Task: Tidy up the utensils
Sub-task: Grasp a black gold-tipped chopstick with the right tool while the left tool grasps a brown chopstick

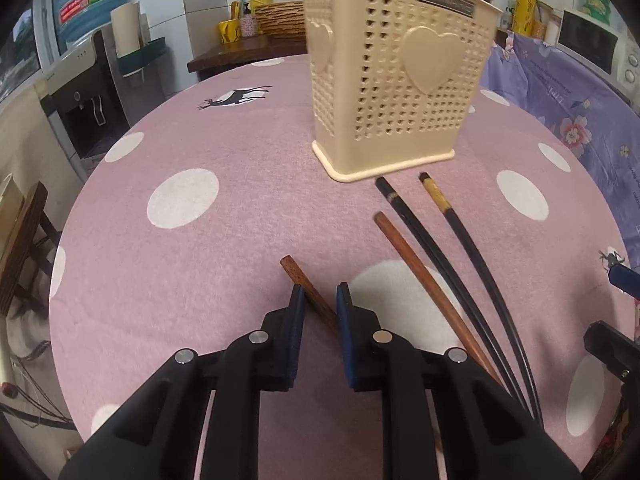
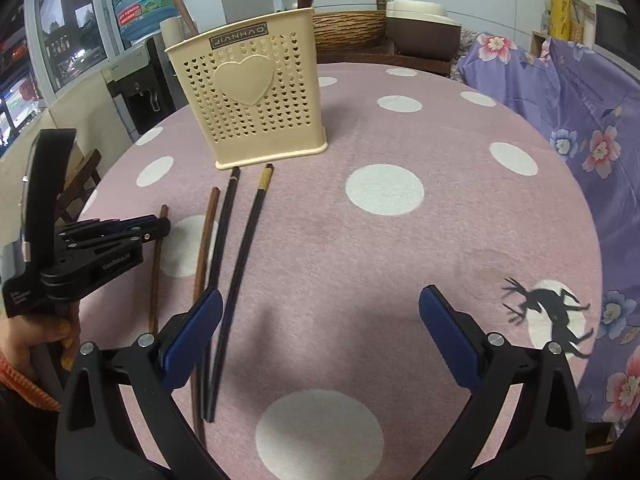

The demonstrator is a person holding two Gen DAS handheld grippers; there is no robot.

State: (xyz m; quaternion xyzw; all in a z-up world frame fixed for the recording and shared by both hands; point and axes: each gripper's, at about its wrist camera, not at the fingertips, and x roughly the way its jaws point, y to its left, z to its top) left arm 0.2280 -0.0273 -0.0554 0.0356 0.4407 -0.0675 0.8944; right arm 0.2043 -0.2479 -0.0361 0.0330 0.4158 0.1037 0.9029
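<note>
A cream utensil holder [image 1: 400, 80] [image 2: 248, 100] with heart-shaped holes stands upright on the pink dotted tablecloth [image 1: 200, 240]; dark wooden handles poke out of its top. Several chopsticks lie in front of it. My left gripper [image 1: 320, 292] [image 2: 162, 224] is shut on the outermost brown chopstick [image 1: 316, 300] [image 2: 156, 272], which crosses slantwise between the pads near its far end. Beside it lie a second brown chopstick [image 1: 420, 280] [image 2: 204, 248], a black one [image 1: 420, 232] [image 2: 224, 232] and a black one with a yellow band [image 1: 452, 216] [image 2: 248, 232]. My right gripper [image 2: 320, 296] stands wide open over bare cloth just right of the black chopsticks.
The round table drops off on all sides. A purple flowered cloth [image 2: 580, 120] covers furniture on the right. A water dispenser [image 1: 92, 92] stands beyond the left edge. A wicker basket [image 2: 348, 28] and a microwave [image 1: 592, 48] sit behind. A hand [image 2: 36, 332] holds the left gripper.
</note>
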